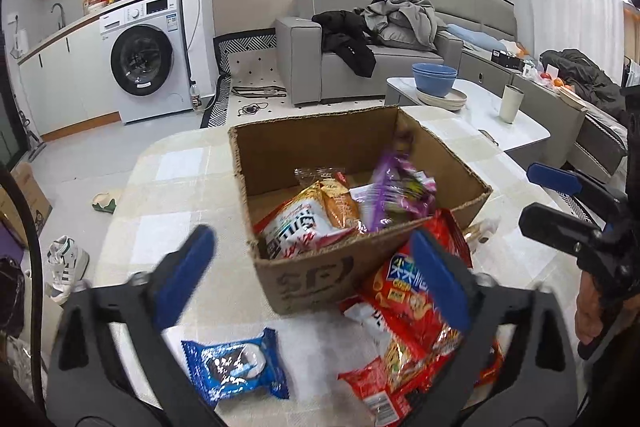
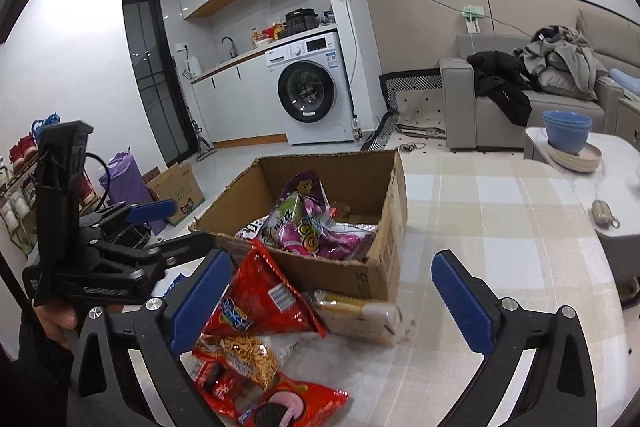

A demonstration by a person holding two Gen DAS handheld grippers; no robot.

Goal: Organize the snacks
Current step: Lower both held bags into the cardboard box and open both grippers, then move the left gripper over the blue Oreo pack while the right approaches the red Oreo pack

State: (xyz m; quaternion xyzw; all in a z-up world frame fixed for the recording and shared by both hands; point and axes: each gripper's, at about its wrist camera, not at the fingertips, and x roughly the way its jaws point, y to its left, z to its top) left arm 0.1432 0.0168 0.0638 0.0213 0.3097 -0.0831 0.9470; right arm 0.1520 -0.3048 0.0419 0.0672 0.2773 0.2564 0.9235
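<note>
Cardboard box (image 1: 320, 283): set open-topped on the checked tablecloth (image 1: 176, 187); several snack bags are held inside.
Box contents: a purple bag (image 2: 308, 227) is seen uppermost, blurred in the left wrist view; an orange-yellow bag (image 1: 336, 203) and a red-and-white bag (image 1: 296, 227) are packed beside it.
Outside the box: red snack bags (image 1: 404, 311) are piled against its near corner; a pale cracker pack (image 2: 360, 311) lies touching its front wall; a blue cookie packet (image 1: 236, 363) lies apart on the cloth.
Left gripper (image 1: 320, 279): fingers spread wide; nothing is pinched.
Right gripper (image 2: 332, 303): fingers spread wide; nothing is pinched; the red bag is seen just beside its left finger (image 2: 204, 291).
Side table: blue bowls (image 1: 434, 77) are stacked on plates.
</note>
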